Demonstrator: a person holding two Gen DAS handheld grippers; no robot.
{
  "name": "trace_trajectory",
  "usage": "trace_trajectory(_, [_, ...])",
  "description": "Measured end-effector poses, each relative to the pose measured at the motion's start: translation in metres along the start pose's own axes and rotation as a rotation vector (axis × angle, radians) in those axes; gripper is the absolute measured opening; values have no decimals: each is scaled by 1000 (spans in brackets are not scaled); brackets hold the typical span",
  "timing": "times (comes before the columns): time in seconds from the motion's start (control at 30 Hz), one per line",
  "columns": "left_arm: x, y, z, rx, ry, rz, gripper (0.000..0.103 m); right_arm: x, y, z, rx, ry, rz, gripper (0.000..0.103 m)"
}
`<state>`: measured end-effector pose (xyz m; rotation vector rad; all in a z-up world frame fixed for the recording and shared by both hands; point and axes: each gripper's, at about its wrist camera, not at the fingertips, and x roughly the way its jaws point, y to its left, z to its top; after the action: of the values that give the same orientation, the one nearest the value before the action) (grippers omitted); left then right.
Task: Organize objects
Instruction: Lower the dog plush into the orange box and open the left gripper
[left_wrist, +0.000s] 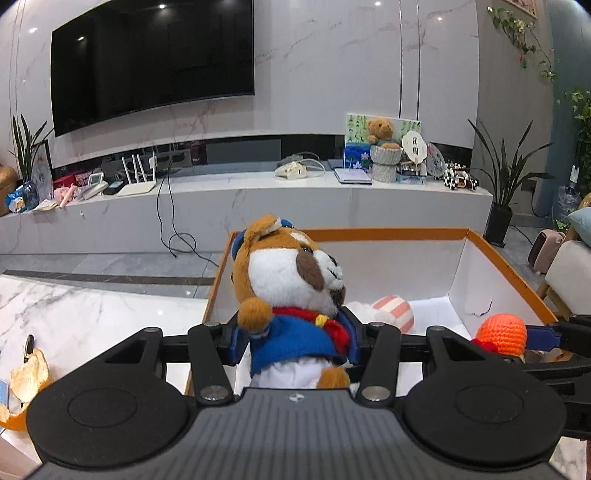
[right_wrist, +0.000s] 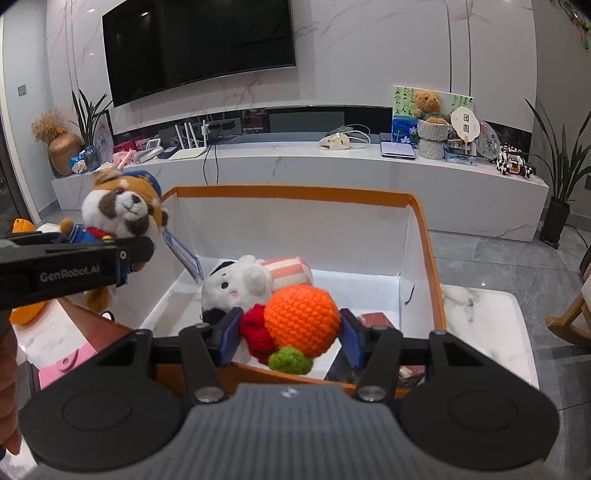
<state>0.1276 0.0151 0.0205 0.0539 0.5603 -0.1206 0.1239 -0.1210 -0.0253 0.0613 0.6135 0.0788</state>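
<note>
My left gripper (left_wrist: 293, 341) is shut on a brown-and-white plush dog (left_wrist: 291, 291) in a blue jacket and red scarf, held over the left near corner of the orange-rimmed white box (left_wrist: 388, 233). The dog also shows in the right wrist view (right_wrist: 122, 210). My right gripper (right_wrist: 290, 336) is shut on an orange crocheted ball (right_wrist: 301, 319) with red and green tufts, held over the box's near edge (right_wrist: 288, 190). The ball also shows in the left wrist view (left_wrist: 502, 332). A white plush with a pink striped part (right_wrist: 255, 277) lies inside the box.
The box stands on a white marble table (left_wrist: 74, 314). Orange peel (left_wrist: 29, 376) lies at the left on the table. A pink card (right_wrist: 62, 365) lies left of the box. Dark items (right_wrist: 376, 321) lie in the box's right near corner. A TV console stands behind.
</note>
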Motion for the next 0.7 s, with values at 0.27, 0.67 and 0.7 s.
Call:
trace_trajectory(0.27, [6,-1,-4,9,37,11,57,1,-2,0,7,11,2,58])
trace_trajectory(0.67, [13,3,-9,15,101,16,57,1,-4,-1,13,16,-4,60])
trace_trajectory(0.7, [13,3,-9,14,101,18,58,1,-4,-1,11,16,-5,60])
